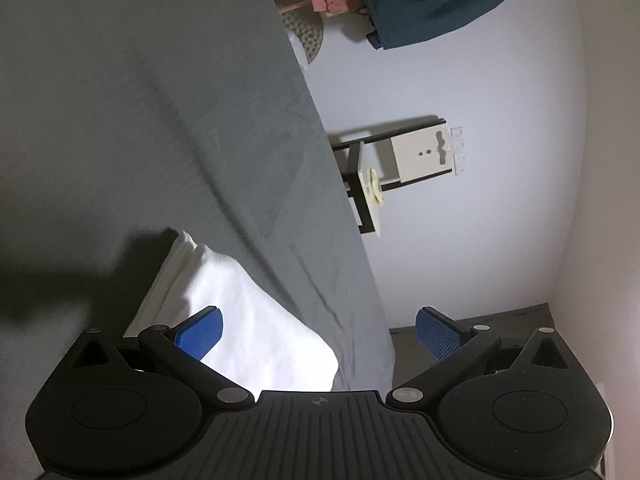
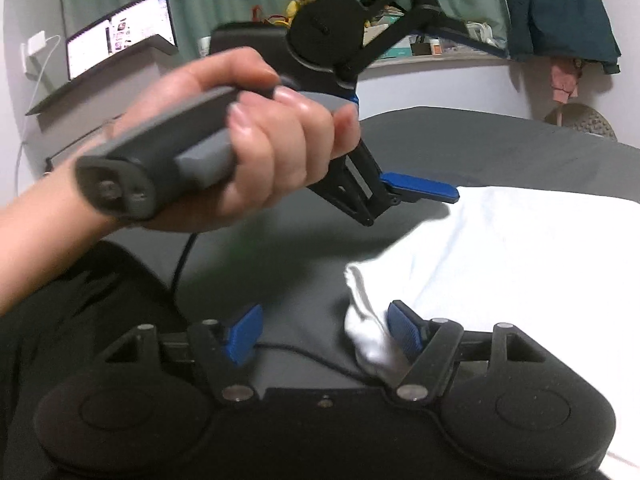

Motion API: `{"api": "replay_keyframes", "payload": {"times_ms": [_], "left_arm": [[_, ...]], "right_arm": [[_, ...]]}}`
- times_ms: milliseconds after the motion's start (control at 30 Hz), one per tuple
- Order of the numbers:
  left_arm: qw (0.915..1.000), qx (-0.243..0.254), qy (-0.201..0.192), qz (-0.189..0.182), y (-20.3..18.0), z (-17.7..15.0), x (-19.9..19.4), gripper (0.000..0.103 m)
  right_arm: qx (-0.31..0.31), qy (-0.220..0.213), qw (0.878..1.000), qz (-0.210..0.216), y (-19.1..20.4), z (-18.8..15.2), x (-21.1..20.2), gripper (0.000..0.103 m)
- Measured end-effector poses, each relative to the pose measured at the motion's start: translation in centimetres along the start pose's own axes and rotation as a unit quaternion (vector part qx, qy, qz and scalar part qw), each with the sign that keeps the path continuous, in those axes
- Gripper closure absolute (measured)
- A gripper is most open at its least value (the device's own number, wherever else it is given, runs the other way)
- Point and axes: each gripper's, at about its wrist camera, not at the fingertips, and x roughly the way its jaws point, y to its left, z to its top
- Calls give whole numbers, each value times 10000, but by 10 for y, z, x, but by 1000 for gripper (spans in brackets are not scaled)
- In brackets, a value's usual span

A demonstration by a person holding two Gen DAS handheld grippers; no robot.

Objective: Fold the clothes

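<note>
A white garment (image 2: 516, 264) lies on a dark grey bed sheet (image 2: 460, 148). In the left wrist view the garment (image 1: 248, 328) sits under my left gripper (image 1: 318, 330), which is open and empty, its blue pads wide apart above the cloth's corner. My right gripper (image 2: 326, 334) is open; its right pad (image 2: 402, 330) touches a bunched white edge of the garment (image 2: 368, 336), the left pad is over bare sheet. The left gripper also shows in the right wrist view, held in a hand (image 2: 248, 136) above the garment's left edge, one blue finger (image 2: 420, 190) visible.
The left wrist view is rolled sideways: grey sheet (image 1: 160, 120) left, white wall (image 1: 460, 240) with a black-and-white rack (image 1: 404, 164) right. A dark blue jacket (image 2: 560, 12) hangs at the back. A lit monitor (image 2: 120, 32) and cluttered shelf (image 2: 420, 46) stand behind the bed. A black cable (image 2: 180, 264) crosses the sheet.
</note>
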Motion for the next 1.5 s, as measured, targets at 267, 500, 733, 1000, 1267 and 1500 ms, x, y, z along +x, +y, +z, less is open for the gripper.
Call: {"api": "replay_keyframes", "payload": {"times_ms": [267,500,733,1000,1267,1500], "left_arm": [[9942,313,224,1003,3,-3,23,0],[9859,899,83,1410,-16,-10,16,0],[9704,1889,291,1476,-45,-15,8,0],[8459,4177,1260,3068,-59,-56,41,0],[8858,3457,1335,2792,-50,-33,16,0],[9108,2770,1404,2720,-35,-8,-18,0]], "right_arm": [[748,-520,9849,-1470,-18,-4,-40,34],[1554,-343,9751,-1547,-46,-13,-62,37],[2421,-423,9433,-2231,-119,5,-74,36],[3954,-419,9069,-1391,-202,4,-43,34],[4466,-537,8901,-735,-222,-14,-39,29],[5042,-171,8633,-167,-244,-21,-36,33]]}}
